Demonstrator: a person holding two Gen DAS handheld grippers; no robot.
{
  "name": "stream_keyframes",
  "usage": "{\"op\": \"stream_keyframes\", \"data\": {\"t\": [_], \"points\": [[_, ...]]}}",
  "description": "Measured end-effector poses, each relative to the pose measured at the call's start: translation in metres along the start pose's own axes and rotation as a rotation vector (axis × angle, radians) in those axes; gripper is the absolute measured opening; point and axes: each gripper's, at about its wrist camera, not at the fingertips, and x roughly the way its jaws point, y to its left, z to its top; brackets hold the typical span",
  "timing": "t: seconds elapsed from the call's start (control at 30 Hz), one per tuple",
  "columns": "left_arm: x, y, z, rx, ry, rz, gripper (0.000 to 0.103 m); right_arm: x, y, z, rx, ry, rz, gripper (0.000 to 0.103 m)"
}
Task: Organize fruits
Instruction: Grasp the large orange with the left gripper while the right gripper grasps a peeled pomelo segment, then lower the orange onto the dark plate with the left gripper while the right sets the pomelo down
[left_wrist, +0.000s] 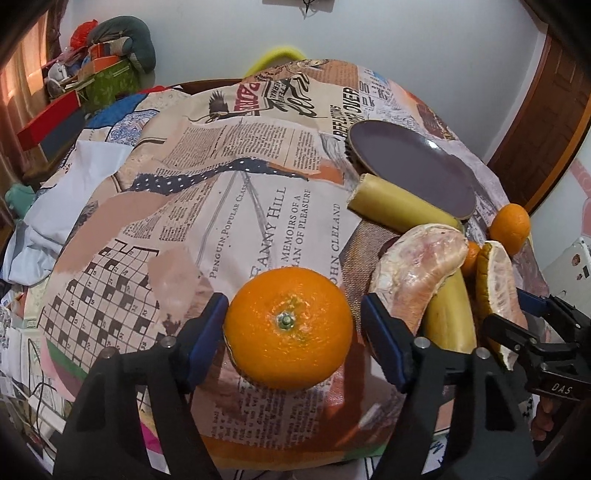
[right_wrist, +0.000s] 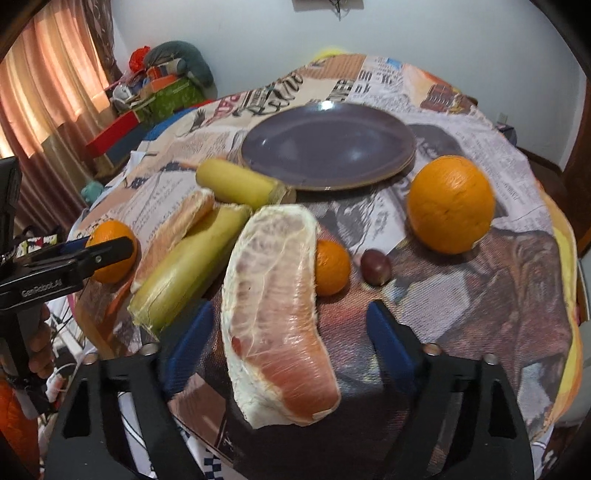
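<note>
On the bench, covered by a newsprint cloth, the left gripper straddles a large orange, jaws apart, its left pad touching or nearly so. Beside it, the right gripper stands wide around a peeled pomelo wedge, gripping nothing, near the empty purple plate.

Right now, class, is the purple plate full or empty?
Empty. The right wrist view shows the plate with a bare, shiny surface; the oranges, banana pieces and pomelo segments all lie on the tablecloth around it.
</note>
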Motion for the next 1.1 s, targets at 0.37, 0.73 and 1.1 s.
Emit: {"op": "stream_keyframes", "data": {"t": [0.37,0.73,1.1], "points": [[-0.005,0.003,-0.001,-0.009,-0.003,-0.001,0.065,-0.003,0.006,0.001,-0.044,-0.004,0.053,0.046],[-0.033,-0.012,0.010,0.026,-0.074,-0.008,0.065,-0.027,-0.003,0.007,-0.016,-0.085,0.042,0.044],[-0.064,-0.043,0.049,0.082,-0.211,-0.043,0.065,-0.061,-0.012,0.033,-0.025,-0.228,0.014,0.044]]}}
